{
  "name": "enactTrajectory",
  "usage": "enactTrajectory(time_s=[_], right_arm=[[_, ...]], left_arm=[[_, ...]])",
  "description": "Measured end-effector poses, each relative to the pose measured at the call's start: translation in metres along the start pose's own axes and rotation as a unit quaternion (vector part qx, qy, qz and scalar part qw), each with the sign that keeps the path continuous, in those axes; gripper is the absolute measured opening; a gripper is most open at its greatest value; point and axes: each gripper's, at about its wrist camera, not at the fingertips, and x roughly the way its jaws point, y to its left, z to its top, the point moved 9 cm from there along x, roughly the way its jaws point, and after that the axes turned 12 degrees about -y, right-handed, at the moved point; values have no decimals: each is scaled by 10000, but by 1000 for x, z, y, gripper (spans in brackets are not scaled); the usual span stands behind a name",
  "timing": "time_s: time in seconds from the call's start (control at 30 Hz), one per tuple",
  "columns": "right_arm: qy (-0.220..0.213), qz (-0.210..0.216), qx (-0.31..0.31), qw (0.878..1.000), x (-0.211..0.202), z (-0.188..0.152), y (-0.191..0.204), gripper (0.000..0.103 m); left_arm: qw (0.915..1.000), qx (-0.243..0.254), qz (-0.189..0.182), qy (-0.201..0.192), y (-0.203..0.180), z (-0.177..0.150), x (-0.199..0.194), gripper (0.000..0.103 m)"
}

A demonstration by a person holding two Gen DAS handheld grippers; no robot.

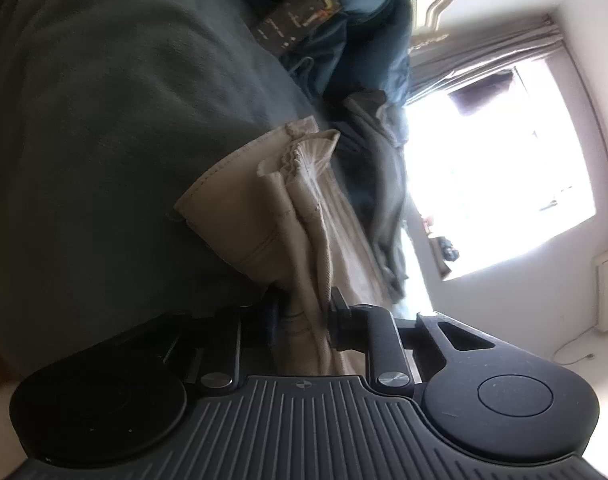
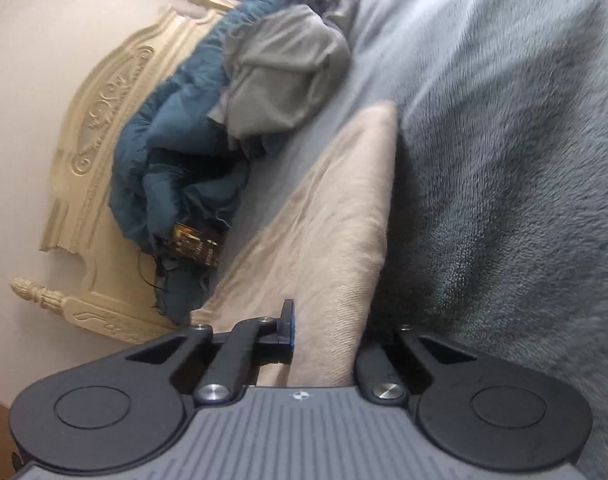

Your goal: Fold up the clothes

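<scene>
Two grippers hold one beige garment over a bed covered by a grey fleece blanket (image 1: 103, 140). In the left wrist view, the left gripper (image 1: 304, 314) pinches a bunched, gathered end of the beige garment (image 1: 271, 208); its seams and a puckered hem fan out just beyond the fingers, and the cloth fills the narrow gap between the pads. In the right wrist view, the right gripper (image 2: 324, 332) is pressed together on a flatter stretch of the same beige garment (image 2: 336, 220). One finger (image 2: 285, 330) shows against the cloth with its blue pad edge; the other is hidden behind the fabric.

From the right gripper the garment runs as a long strip straight away from the camera, its long axis in line with the fingers, narrowing to a far end that lies on the blanket. From the left gripper the cloth likewise stretches forward, folded in lengthwise layers.

Farther up the bed lie a crumpled grey garment (image 2: 287, 76) and a blue quilt (image 2: 171, 132), against a carved cream headboard (image 2: 99, 120). A bright window (image 1: 496, 168) with a curtain shows in the left view.
</scene>
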Motion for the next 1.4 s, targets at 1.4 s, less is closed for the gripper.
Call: enactTrajectory(time_s=[1.4], right_arm=[[-2349, -887, -996, 9628, -268, 111, -108, 10]], left_arm=[[8841, 3749, -1507, 2349, -174, -253, 57, 50]])
